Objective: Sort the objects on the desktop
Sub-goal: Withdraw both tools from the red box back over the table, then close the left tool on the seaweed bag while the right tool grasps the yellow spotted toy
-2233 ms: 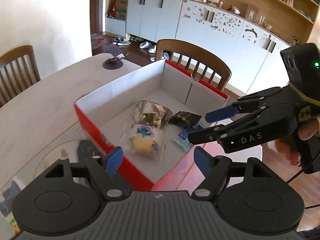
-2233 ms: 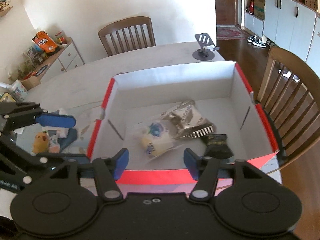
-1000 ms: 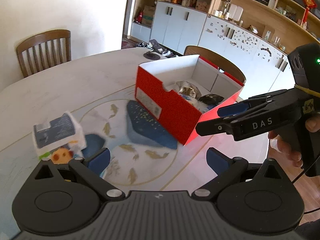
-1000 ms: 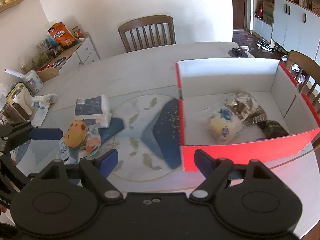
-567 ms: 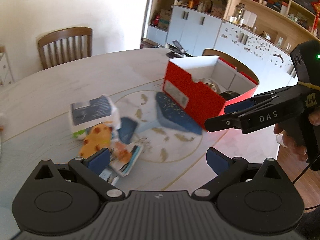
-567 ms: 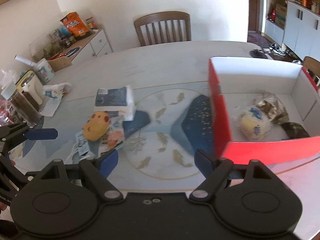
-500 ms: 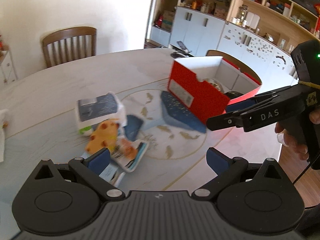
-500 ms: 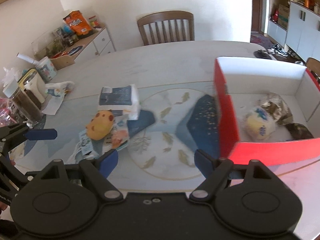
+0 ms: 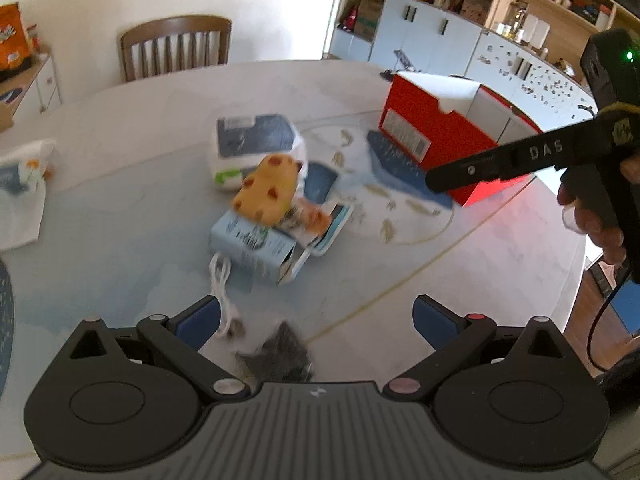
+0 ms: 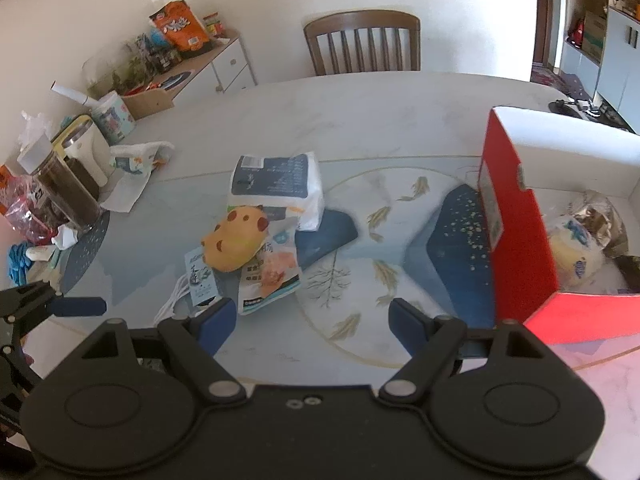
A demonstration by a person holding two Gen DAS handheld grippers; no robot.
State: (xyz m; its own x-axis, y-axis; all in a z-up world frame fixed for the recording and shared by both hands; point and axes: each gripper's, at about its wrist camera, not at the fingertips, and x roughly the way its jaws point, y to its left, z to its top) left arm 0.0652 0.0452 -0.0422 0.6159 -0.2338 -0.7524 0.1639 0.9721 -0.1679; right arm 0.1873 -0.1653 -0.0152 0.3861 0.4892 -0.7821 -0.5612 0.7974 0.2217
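A heap of loose items lies mid-table: a yellow spotted plush on top of a snack packet, a white tissue pack behind it, a pale blue carton and a white cable. The red box at the right holds a yellow bun packet and a foil bag. My left gripper hovers open, near side of the heap, over a dark packet. My right gripper is open and empty, nearer than the heap.
A wooden chair stands at the table's far side. At the left edge are jars, a mug, a cloth and bags. A sideboard with snack bags lines the wall. A phone stand sits behind the box.
Both grippers have swung left, away from the red box toward the heap of items. The box has slid to the right in both views; the heap is now central.
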